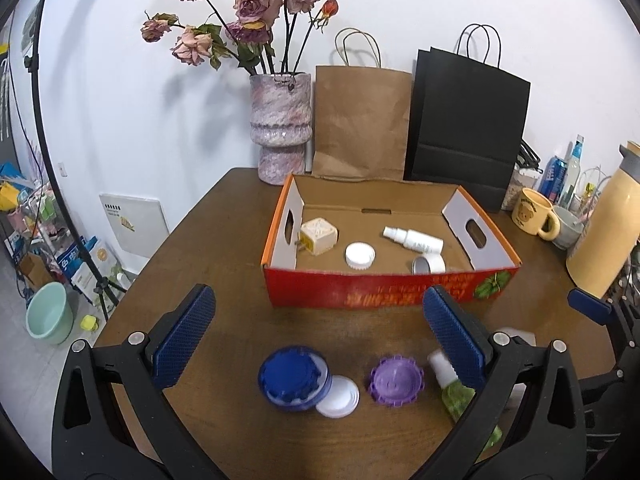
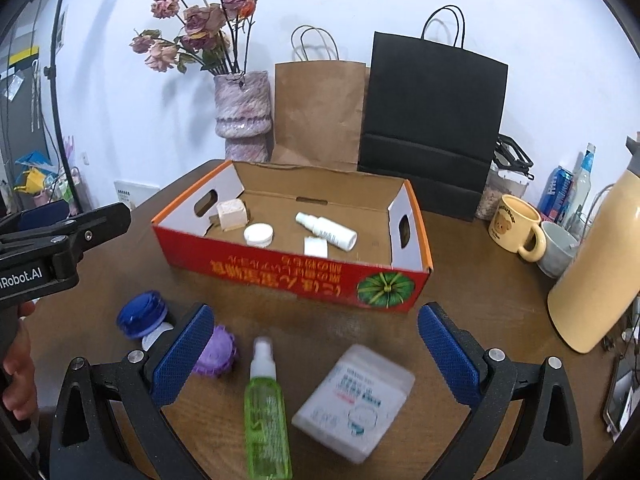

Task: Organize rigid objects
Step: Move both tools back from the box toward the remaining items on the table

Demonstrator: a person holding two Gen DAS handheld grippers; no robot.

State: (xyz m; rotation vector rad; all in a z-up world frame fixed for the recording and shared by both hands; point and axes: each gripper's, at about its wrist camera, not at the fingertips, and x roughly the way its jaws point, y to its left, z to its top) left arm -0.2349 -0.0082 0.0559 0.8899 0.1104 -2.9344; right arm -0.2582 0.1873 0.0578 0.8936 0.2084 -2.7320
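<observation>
A red cardboard box (image 1: 384, 290) (image 2: 280, 268) sits mid-table and holds a cream cube (image 1: 318, 235), a white cap (image 1: 360, 255), a white spray bottle (image 1: 414, 239) and a small tape roll (image 1: 428, 265). In front of it on the table lie a blue lid (image 1: 294, 378) (image 2: 142, 314) over a white cap (image 1: 338, 396), a purple gear-shaped lid (image 1: 396, 380) (image 2: 216, 352), a green spray bottle (image 2: 266, 408) (image 1: 452, 384) and a white flat pack (image 2: 354, 394). My left gripper (image 1: 316, 336) hangs open above the lids. My right gripper (image 2: 314, 354) hangs open above the green bottle and pack.
A vase of dried roses (image 1: 280, 128), a brown paper bag (image 1: 360, 120) and a black bag (image 1: 466, 128) stand behind the box. A yellow mug (image 2: 516, 228), grey cup (image 2: 558, 248), cans and a tall cream flask (image 2: 596, 276) crowd the right side. A hand (image 2: 18, 368) holds the left gripper.
</observation>
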